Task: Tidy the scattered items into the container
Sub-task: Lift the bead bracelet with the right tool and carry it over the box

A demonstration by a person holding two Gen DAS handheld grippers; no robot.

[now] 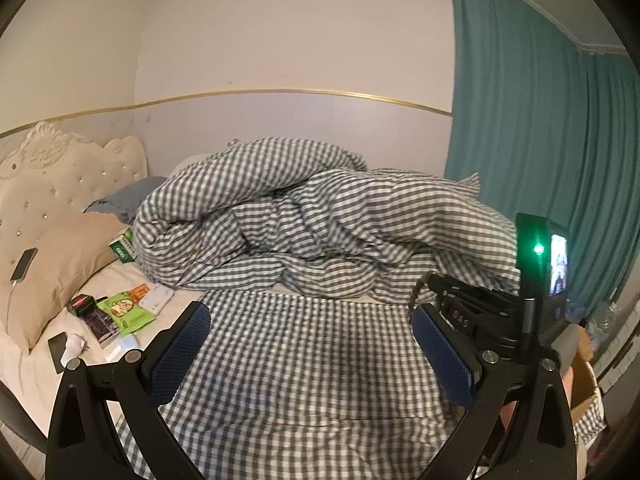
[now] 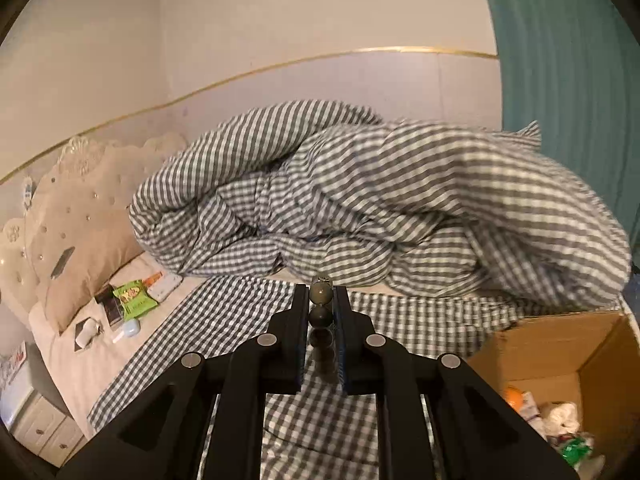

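The right gripper (image 2: 321, 304) pinches what looks like a beaded bracelet (image 2: 321, 312), light, slippery, best gripped across its beads; the left gripper (image 1: 310, 344) gapes empty.

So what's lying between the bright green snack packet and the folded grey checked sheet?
In the left wrist view, a white flat case lies between the bright green snack packet and the grey checked sheet, on bare cream mattress.
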